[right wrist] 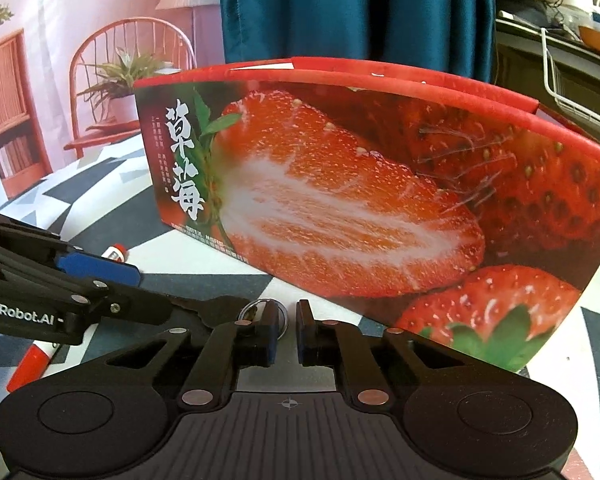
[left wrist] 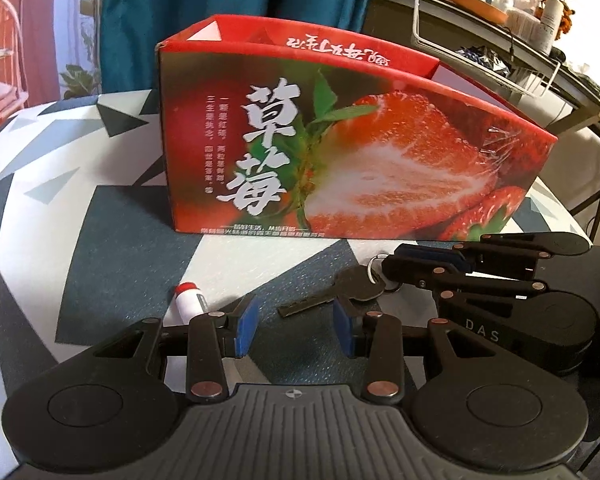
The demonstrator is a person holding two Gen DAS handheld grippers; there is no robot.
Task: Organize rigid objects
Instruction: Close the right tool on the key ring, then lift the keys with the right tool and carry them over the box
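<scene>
Left wrist view: left claw (left wrist: 296, 330) spread wide, nothing between blue pads, hovering low over table (left wrist: 100, 216) with geometric-pattern cloth. Black key (left wrist: 340, 294) flat on table just ahead of it, ring end under right claw (left wrist: 384, 270) reaching in from right side. White tube with red cap (left wrist: 190, 302) lying just left of key. Big strawberry box (left wrist: 340, 152) standing behind, top open.

Right wrist view: right claw (right wrist: 287, 334) nearly pressed together, narrow gap, key ring (right wrist: 260, 310) at left finger; can't tell if it's pinched. Red marker (right wrist: 30, 364) down left, partly under left claw (right wrist: 96, 270).
</scene>
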